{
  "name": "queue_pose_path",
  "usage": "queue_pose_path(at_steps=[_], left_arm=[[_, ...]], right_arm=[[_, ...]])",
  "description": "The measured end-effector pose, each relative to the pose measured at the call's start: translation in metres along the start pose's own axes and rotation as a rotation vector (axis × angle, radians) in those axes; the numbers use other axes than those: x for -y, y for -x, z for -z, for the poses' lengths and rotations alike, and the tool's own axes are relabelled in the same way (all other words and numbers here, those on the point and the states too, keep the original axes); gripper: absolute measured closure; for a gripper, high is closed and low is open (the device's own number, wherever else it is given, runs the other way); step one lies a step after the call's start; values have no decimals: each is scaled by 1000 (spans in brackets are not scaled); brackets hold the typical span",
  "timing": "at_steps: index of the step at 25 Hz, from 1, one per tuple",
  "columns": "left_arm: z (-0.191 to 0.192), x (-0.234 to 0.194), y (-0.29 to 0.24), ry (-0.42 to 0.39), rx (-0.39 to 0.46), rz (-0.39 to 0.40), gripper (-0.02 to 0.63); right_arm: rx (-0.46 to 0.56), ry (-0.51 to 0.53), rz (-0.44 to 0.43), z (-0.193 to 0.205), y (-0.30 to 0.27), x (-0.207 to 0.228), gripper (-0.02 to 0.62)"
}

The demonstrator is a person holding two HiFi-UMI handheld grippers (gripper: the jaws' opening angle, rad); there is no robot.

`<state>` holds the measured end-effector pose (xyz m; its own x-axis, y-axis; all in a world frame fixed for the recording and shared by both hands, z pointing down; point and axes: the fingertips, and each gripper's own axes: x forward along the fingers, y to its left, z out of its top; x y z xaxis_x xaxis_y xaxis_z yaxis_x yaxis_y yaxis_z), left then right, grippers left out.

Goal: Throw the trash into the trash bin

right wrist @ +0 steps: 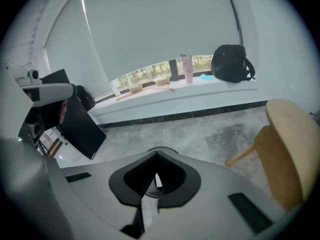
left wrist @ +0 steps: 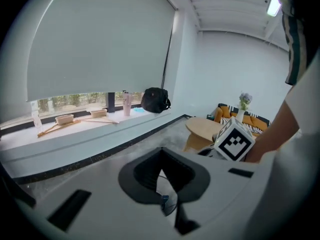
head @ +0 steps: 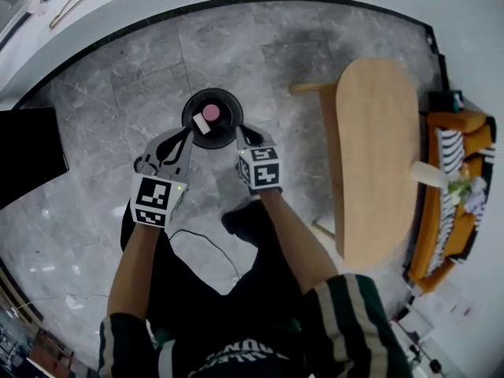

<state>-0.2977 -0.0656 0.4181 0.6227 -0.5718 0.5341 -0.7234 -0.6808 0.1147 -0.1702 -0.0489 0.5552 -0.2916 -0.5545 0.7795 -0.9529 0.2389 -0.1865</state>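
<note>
The gray marble floor (head: 94,148) fills most of the head view, and I stand on it. To my right is the oval wooden bench (head: 376,156). Straight ahead of me, well apart from the bench, the round black trash bin (head: 187,110) stands open on the floor. A pink disc (head: 211,113) lies inside it.

I hold both grippers over the near rim of the bin. My left gripper (head: 187,135) is at the bin's left side and my right gripper (head: 239,132) at its right, with the marker cubes toward me.

In the right gripper view, my right gripper (right wrist: 156,174) is clenched on a white strip (right wrist: 148,206) of trash, which trails back from the jaws toward the camera. In the left gripper view, my left gripper (left wrist: 161,176) is clenched on a clear scrap (left wrist: 169,201) with a bit of blue on it.

From the head view a white slip (head: 202,124) shows beside the pink disc. I cannot tell whether it lies in the bin or hangs from a gripper.
</note>
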Motion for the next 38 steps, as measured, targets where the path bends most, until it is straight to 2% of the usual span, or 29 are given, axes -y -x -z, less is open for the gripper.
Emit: queue_pose_path(at_steps=[5,9,12,14,18,20,23,26,30,36,38], left_arm=[[-76,86,13,-52,-4,89,606],[-143,165,36,-73,10,158,606],[-202,227,47,-114,46,222,606],[-232,270,52,-154,60,281,606],[-279,355,57,-259,85,444,606],[-290,383,49,-323,93,518,606],[-296,402,15,-420,108,619,606],[-311,435,26,-449,91,709,606],[-340,473,51,-468,96,782,606],[-330,445,42,-455,124,817,606],[-323,441,40,-474,127,817,606]], right_arm=[[123,-94,61,-33,141,43,594],[206,-119,140,-44,274,76,594],[279,-146,235,-49,370,109,594],[334,-201,304,-47,428,129,594],[410,-316,456,-21,517,163,595],[437,-361,525,-10,538,177,595],[500,-414,625,-8,545,197,595],[524,-465,693,-4,592,190,595],[565,-516,772,4,650,186,595],[619,-507,850,-7,633,171,595],[630,-508,861,-9,630,169,595]])
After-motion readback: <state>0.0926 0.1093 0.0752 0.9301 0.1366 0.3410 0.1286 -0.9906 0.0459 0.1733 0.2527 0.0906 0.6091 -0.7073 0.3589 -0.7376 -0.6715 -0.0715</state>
